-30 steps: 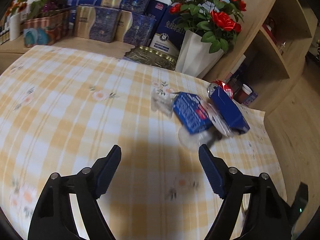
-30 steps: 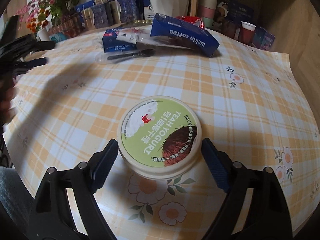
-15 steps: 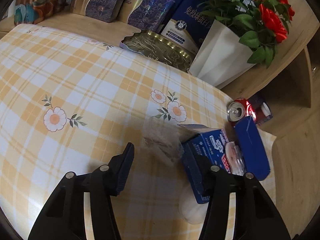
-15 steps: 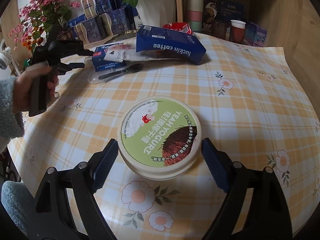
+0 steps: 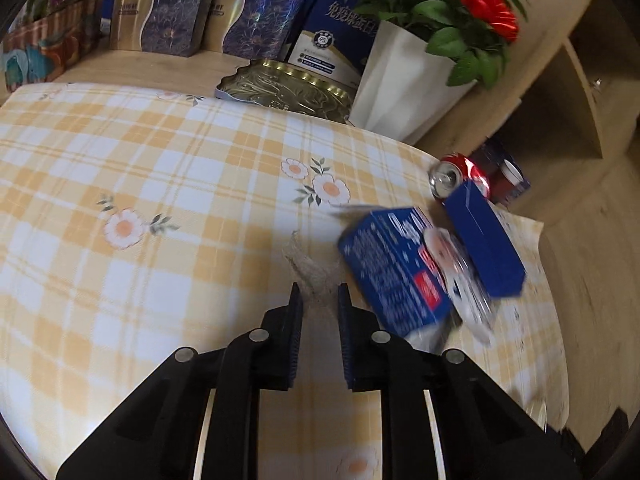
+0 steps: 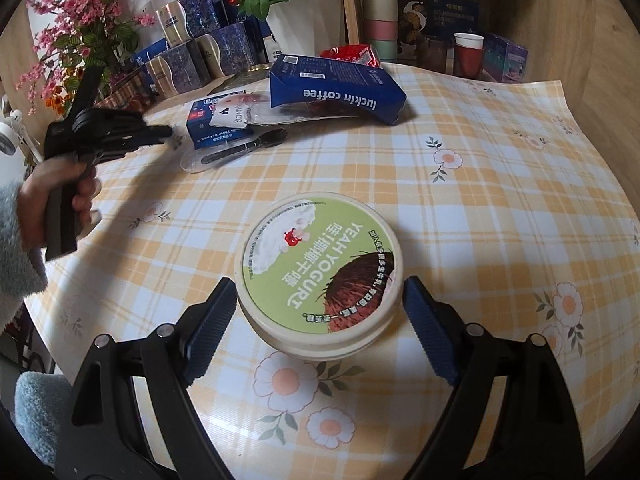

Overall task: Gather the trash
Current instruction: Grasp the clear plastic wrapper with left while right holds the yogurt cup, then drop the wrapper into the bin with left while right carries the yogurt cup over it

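Observation:
My left gripper [image 5: 319,294] is shut on a clear crumpled plastic wrapper [image 5: 310,270] lying on the checked tablecloth [image 5: 160,184]. Right of it lie a blue carton [image 5: 394,270], a long blue coffee box [image 5: 484,240] and a red can [image 5: 452,176]. My right gripper [image 6: 316,316] is open, its fingers either side of a round yoghurt tub [image 6: 320,276] with a green lid, not touching it. The right wrist view also shows the left gripper [image 6: 120,136], the blue carton [image 6: 216,124], the coffee box [image 6: 336,88] and a black spoon [image 6: 244,148] in clear plastic.
A white vase of red roses [image 5: 408,84], a gold tin [image 5: 288,88] and several gift boxes [image 5: 200,20] stand behind the table. A wooden shelf [image 6: 460,20] holds cups and boxes at the back right. The table edge is close on the right [image 5: 548,320].
My left gripper moved down onto the clear wrapper and closed on it. My right gripper stayed open around the yoghurt tub.

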`<action>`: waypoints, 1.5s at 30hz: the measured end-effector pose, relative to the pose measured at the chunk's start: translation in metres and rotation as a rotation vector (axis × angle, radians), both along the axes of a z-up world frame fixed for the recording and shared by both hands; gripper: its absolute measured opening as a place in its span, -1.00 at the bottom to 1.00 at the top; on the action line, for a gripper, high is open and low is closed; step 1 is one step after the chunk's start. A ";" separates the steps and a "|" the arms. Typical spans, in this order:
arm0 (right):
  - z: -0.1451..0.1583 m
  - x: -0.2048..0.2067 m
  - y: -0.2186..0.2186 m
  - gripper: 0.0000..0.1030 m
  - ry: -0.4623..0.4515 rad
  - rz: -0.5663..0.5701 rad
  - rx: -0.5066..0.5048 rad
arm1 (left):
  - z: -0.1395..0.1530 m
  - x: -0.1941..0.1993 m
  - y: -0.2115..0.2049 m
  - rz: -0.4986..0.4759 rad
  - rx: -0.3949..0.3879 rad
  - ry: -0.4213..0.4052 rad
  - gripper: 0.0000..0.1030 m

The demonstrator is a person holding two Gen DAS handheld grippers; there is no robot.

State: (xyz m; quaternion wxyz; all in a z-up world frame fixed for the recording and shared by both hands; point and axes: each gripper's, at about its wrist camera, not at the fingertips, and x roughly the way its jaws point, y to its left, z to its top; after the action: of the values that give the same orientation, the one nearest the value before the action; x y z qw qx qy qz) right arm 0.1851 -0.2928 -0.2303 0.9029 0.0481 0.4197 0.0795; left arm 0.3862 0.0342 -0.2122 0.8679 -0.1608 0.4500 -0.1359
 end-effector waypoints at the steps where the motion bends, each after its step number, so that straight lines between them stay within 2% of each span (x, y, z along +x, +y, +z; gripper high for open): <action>1: 0.001 -0.002 0.000 0.63 -0.001 -0.001 0.006 | 0.003 -0.008 0.003 -0.007 0.005 -0.003 -0.68; 6: 0.012 -0.014 0.006 0.63 -0.021 0.011 0.018 | 0.018 -0.055 0.011 -0.046 -0.018 -0.021 -0.68; 10: 0.019 -0.026 0.013 0.63 -0.031 0.033 0.016 | 0.032 -0.108 0.006 -0.119 0.019 -0.056 -0.68; 14: 0.028 -0.041 0.022 0.63 -0.047 0.059 0.019 | 0.043 -0.163 0.003 -0.185 0.016 -0.068 -0.68; 20: 0.038 -0.068 0.034 0.63 -0.063 0.092 0.027 | 0.055 -0.236 0.009 -0.235 -0.085 -0.052 -0.68; 24: 0.042 -0.087 0.041 0.63 -0.068 0.113 0.031 | 0.059 -0.273 0.005 -0.281 -0.061 -0.068 -0.68; 28: 0.043 -0.107 0.049 0.63 -0.070 0.137 0.029 | 0.058 -0.310 -0.003 -0.376 -0.021 -0.076 -0.68; 35: 0.041 -0.131 0.057 0.63 -0.062 0.163 0.031 | 0.034 -0.354 -0.009 -0.467 0.005 -0.022 -0.68; 39: 0.039 -0.139 0.060 0.63 -0.055 0.171 0.036 | 0.016 -0.366 -0.015 -0.500 0.029 0.026 -0.67; 45: 0.042 -0.147 0.065 0.63 -0.061 0.188 0.031 | -0.022 -0.375 -0.028 -0.541 0.131 0.129 -0.67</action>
State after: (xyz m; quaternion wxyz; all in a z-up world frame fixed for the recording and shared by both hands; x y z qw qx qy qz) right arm 0.0385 -0.2277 -0.1879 0.9030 0.0200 0.3933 0.1719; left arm 0.0114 0.0067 -0.2345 0.7781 0.0134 0.5387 -0.3228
